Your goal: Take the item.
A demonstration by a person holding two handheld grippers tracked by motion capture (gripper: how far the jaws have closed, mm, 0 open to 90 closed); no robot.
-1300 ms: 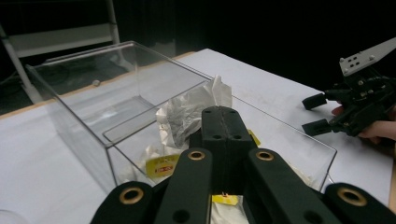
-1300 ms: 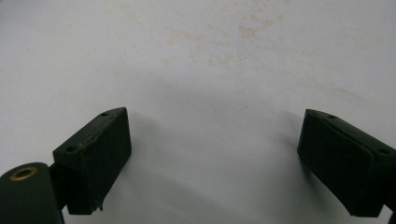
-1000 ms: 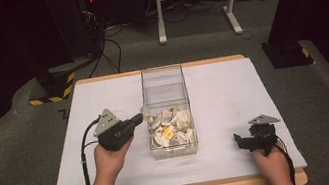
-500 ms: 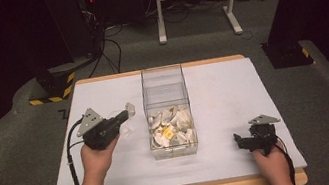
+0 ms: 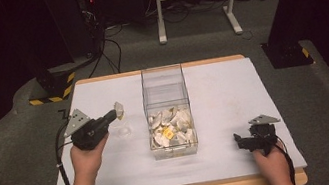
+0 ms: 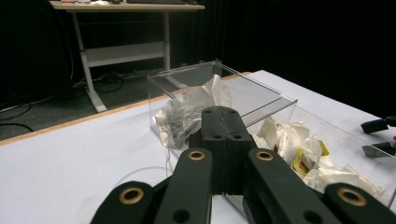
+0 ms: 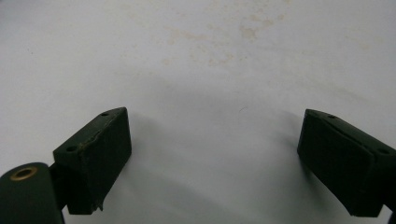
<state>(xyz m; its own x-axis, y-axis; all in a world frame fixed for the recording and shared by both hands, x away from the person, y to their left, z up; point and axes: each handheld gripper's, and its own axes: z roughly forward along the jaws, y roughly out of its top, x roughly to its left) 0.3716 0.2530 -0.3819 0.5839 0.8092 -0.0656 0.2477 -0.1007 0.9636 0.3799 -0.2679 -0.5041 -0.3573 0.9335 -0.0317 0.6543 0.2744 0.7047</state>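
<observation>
Gripping crumpled packet (image 6: 187, 112), left claw (image 6: 223, 122) beside clear box (image 5: 165, 95).

Grippers: we see two, the left one (image 5: 114, 114) and the right one (image 5: 239, 140).
Clear boxes: we count one box (image 5: 162, 80).
Tables: one table (image 5: 222, 88).
Packets (image 5: 171, 127) in the box: too many for us to count.
Packets in the left gripper: one packet (image 5: 119, 109).

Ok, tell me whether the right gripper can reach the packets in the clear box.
Probably yes: the right gripper sits open beside the clear box of packets, bare table between, its top looks open, and the left gripper is off the other side.
</observation>
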